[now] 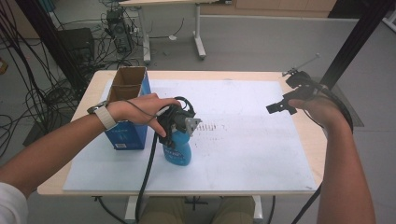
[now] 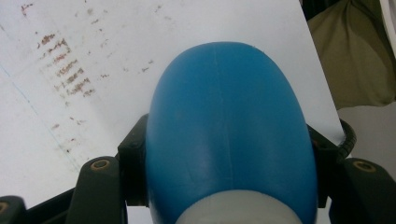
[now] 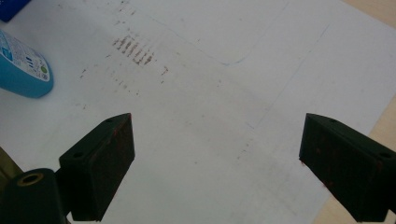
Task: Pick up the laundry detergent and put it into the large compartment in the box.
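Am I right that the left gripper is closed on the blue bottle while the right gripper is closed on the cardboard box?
Not quite. The left gripper is indeed closed on the blue bottle, but the right gripper holds nothing: the right gripper view shows its jaws wide apart over the white board. The cardboard box stands untouched in the high view.

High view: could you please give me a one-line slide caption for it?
Left gripper clamps the blue bottle beside the open blue box; right gripper hovers open.
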`<control>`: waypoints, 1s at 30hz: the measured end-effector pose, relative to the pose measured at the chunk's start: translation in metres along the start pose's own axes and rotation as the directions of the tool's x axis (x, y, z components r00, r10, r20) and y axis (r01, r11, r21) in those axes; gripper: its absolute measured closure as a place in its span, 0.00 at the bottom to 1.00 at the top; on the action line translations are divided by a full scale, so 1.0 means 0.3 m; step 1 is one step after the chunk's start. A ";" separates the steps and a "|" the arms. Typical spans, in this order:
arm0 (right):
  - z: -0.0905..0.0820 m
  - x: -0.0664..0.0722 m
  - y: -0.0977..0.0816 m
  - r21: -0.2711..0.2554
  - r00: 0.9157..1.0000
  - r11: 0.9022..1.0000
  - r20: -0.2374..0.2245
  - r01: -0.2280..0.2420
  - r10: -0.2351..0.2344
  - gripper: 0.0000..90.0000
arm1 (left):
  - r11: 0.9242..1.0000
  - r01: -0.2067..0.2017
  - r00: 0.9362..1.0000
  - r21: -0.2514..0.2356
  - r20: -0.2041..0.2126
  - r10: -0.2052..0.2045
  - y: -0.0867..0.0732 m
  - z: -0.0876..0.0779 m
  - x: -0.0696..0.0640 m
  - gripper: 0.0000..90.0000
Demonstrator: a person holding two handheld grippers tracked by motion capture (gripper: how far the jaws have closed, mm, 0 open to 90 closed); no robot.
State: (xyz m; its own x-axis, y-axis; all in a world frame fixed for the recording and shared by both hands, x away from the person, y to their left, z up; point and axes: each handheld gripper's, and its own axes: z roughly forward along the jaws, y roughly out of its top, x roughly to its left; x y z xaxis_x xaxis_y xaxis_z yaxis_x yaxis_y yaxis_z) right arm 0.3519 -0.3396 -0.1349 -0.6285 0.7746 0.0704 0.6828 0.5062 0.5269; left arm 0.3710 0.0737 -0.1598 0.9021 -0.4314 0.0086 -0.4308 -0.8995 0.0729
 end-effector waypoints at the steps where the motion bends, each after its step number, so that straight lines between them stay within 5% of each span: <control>1: -0.002 0.001 0.001 0.000 1.000 1.000 0.000 -0.001 0.001 0.12 | 1.000 0.001 1.000 0.000 0.001 -0.001 0.000 0.000 0.001 0.41; 30: 0.000 -0.006 -0.013 0.002 1.000 1.000 0.000 -0.013 0.013 0.12 | 1.000 0.000 1.000 -0.003 -0.001 0.000 -0.001 0.000 -0.001 0.41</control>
State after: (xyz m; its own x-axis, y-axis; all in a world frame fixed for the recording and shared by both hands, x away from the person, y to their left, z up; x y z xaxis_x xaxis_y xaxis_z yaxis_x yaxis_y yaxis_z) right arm 0.3503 -0.3429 -0.1371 -0.6194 0.7813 0.0774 0.6917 0.4964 0.5246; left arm 0.3708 0.0743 -0.1599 0.9023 -0.4309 0.0094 -0.4303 -0.8994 0.0763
